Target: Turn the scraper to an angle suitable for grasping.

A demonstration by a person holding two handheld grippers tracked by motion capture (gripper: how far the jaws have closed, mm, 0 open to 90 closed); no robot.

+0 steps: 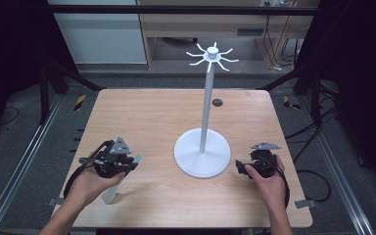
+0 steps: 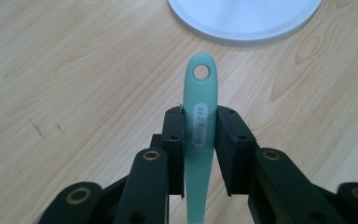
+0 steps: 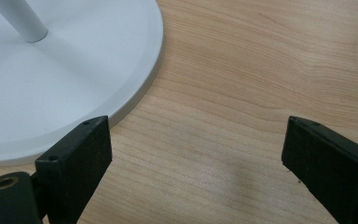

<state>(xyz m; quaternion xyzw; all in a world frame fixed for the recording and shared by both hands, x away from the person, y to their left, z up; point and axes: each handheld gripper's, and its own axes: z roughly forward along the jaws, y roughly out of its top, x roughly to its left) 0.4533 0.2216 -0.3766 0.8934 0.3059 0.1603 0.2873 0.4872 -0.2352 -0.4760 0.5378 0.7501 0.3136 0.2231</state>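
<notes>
The left gripper (image 2: 199,154) has its 2 black jaws clamped on the mint-green handle (image 2: 200,121) of a kitchen utensil, pinching it from both flat sides a little below the hanging hole (image 2: 201,72) at its tip. In the high view that gripper (image 1: 122,160) sits near the table's 8 o'clock edge, with the utensil's pale far end (image 1: 110,195) trailing back under the hand toward 6 o'clock; what kind of head it carries cannot be told.

The handle looks like smooth moulded plastic or silicone, slim, rounded at the end, with a raised oval logo patch. It is probably light and fairly stiff, though a glossy surface like this could slip or swivel between the pads if the long end swings. The present hold, close to the hole, leaves the hole free, which suits threading it onto a hook; a grip further down would likely steady it less at the tip.

The white stand (image 1: 202,157) has a broad, round, matte disc base, a thin straight pole and a crown of curved hooks (image 1: 212,55) at 12 o'clock, high above the wooden table (image 1: 152,112). It seems heavy-footed enough to stay put.

The right gripper (image 3: 196,158) rests at about 4 o'clock (image 1: 248,169), jaws wide apart and holding nothing, just beside the base's rim.
</notes>
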